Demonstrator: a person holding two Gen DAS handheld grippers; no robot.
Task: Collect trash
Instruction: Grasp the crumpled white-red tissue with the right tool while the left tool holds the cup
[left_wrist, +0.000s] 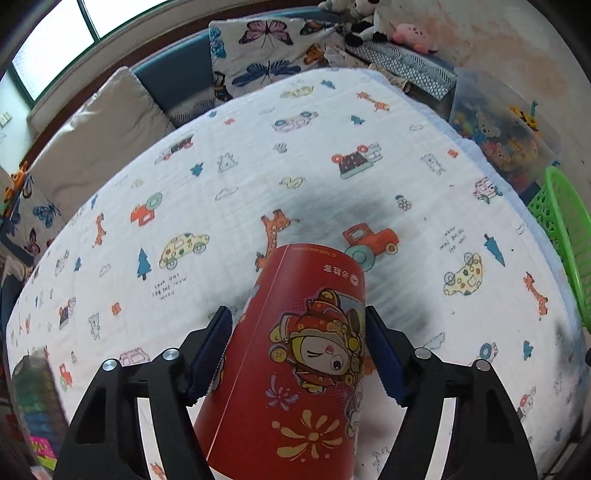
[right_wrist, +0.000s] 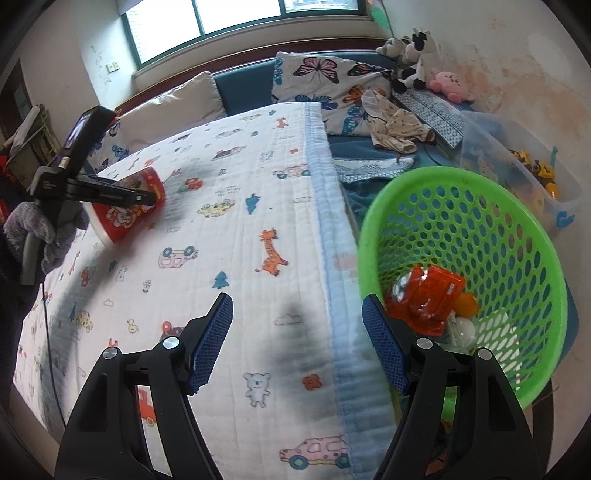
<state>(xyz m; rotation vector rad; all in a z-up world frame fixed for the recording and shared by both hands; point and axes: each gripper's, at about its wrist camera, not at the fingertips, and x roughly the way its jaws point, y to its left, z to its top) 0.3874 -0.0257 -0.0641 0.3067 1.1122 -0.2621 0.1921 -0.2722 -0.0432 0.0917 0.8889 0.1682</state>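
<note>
On the bed (right_wrist: 229, 236), over its cartoon-printed quilt, the left gripper (left_wrist: 299, 354) points steeply down with a red paper cup (left_wrist: 295, 365) between its jaws. The cup carries a cartoon figure and gold splashes; its narrow base points away from the camera and its wide mouth lies toward the lens. Both blue pads (left_wrist: 384, 358) lie against the cup's sides, so the jaws are clamped on it. From the right wrist view the same cup (right_wrist: 127, 206) shows tilted near the bed's left edge, its white rim low, with the left gripper (right_wrist: 147, 197) on it and a hand in a grey sleeve (right_wrist: 48, 232) behind the handle.

The right gripper (right_wrist: 297, 332) hangs over the bed's right edge with its jaws apart and nothing between them. Just beside that edge stands a green basket (right_wrist: 373, 221) with a perforated wall. Inside it lie an orange wrapper (right_wrist: 428, 295), a small orange piece and something white. Beyond the basket a clear bin (right_wrist: 524, 173) holds toys. At the head of the bed lean butterfly pillows (right_wrist: 332, 77), and plush toys (right_wrist: 417, 55) sit in the far right corner.
</note>
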